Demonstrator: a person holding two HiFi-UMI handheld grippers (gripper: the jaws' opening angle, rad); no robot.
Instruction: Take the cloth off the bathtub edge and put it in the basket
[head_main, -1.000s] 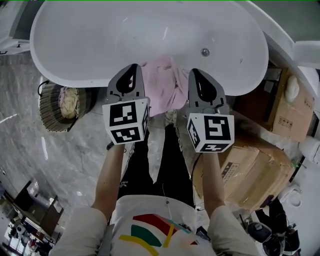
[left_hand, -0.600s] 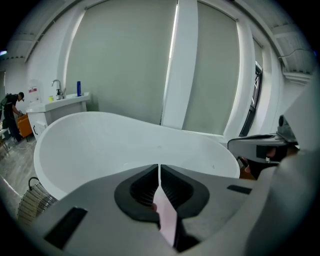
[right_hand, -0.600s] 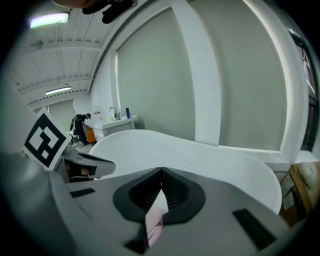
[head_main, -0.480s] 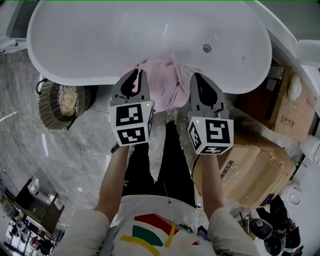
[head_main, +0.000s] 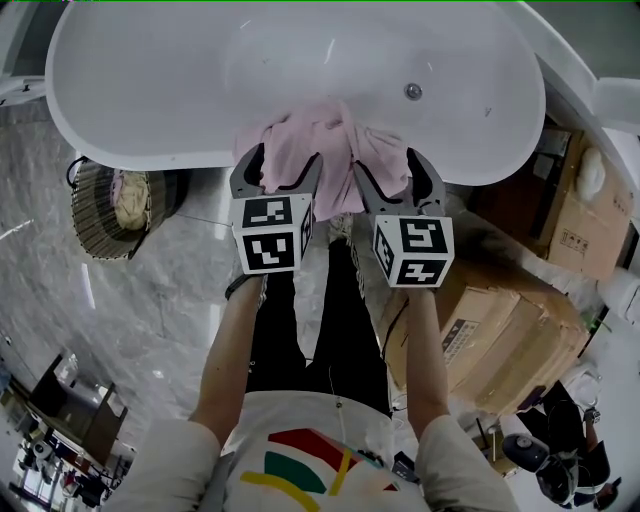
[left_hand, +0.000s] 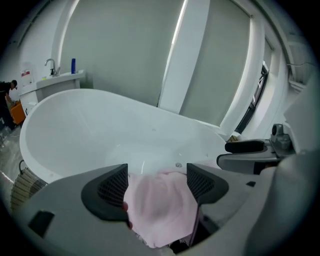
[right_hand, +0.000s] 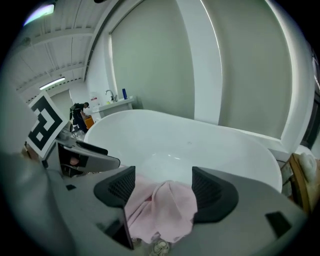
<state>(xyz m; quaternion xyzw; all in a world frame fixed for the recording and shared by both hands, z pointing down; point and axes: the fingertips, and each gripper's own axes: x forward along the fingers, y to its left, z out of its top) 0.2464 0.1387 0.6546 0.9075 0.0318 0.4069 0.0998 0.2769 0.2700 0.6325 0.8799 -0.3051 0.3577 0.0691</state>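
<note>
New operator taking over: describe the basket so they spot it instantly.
Find the big white bathtub. On the floor by its left end, in the head view, sits the basket. It is round and woven, unlike the cardboard boxes opposite.

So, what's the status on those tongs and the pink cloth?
Left tongs and right tongs just opened, straddling the cloth, not gripping. Cloth draped over bathtub edge. Nothing seen blocking.

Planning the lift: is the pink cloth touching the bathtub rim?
Touching. The head view shows the pink cloth draped over the bathtub rim, one part lying inside the tub and the rest hanging down its outer side.
</note>
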